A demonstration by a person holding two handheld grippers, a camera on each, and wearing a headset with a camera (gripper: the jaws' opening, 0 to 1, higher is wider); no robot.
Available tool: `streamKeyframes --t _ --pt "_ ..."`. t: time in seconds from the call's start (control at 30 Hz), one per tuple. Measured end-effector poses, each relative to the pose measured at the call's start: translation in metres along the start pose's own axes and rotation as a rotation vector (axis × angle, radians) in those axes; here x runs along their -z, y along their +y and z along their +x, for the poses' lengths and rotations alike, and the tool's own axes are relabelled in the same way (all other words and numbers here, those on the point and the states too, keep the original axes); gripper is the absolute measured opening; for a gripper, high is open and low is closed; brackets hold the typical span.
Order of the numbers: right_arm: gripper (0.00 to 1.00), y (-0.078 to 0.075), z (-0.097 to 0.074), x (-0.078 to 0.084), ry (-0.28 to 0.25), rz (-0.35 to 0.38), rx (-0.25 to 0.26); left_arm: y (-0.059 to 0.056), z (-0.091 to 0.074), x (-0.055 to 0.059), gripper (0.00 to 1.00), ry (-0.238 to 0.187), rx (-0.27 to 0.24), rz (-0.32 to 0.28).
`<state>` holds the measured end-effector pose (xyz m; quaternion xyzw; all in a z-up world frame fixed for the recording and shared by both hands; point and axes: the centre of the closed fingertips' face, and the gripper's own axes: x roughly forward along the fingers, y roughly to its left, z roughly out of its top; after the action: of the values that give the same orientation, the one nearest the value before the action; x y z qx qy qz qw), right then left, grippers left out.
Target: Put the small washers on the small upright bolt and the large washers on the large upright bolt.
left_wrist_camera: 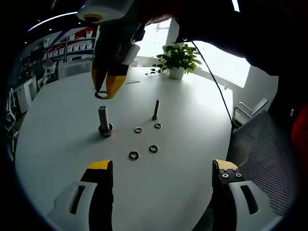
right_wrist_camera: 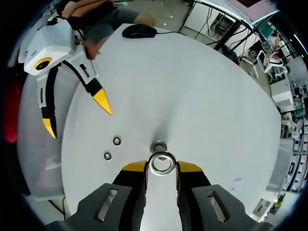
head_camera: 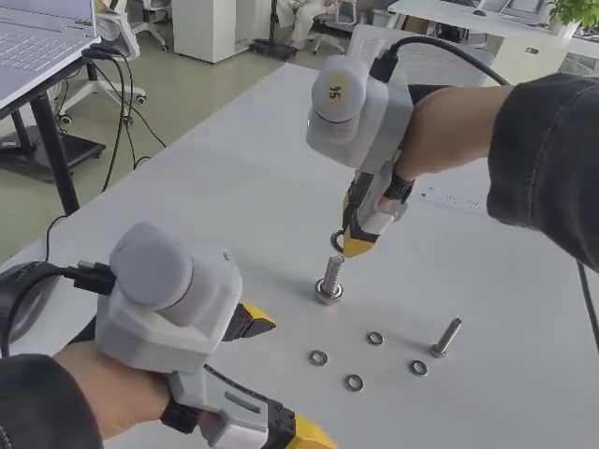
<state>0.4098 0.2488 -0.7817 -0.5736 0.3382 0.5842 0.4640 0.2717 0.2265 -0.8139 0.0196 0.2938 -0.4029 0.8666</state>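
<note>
My right gripper [head_camera: 348, 245] hangs just above the large upright bolt [head_camera: 329, 279], shut on a large washer [head_camera: 336, 241]. In the right gripper view the washer [right_wrist_camera: 161, 163] lies flat between my jaw tips, almost over the bolt's top [right_wrist_camera: 159, 146]. The small bolt [head_camera: 445, 337] stands to the right. Several small washers lie loose on the table, among them one [head_camera: 318, 357] and another [head_camera: 418, 368]. My left gripper [head_camera: 281, 379] is open at the near left, with nothing in it. The left gripper view has the large bolt [left_wrist_camera: 103, 120], the small bolt [left_wrist_camera: 156, 109] and the right gripper [left_wrist_camera: 108, 85].
The white table [head_camera: 234, 178] runs far to the left and back. A desk with a laptop [head_camera: 37, 37] stands beyond its left edge. A potted plant [left_wrist_camera: 176, 60] and a computer mouse [right_wrist_camera: 139, 31] sit at far ends of the table.
</note>
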Motion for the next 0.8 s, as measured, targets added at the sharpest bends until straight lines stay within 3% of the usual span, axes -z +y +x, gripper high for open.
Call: streamKeyframes --t 0.67,0.8 --pt "0.24 0.003 0.023 0.002 0.023 -0.014 -0.032 -0.002 0.0 0.003 0.84 0.003 0.001 -0.006" --pt "0.24 0.009 0.026 0.0 0.025 -0.015 -0.036 -0.004 -0.002 0.006 0.84 0.003 -0.001 -0.006"
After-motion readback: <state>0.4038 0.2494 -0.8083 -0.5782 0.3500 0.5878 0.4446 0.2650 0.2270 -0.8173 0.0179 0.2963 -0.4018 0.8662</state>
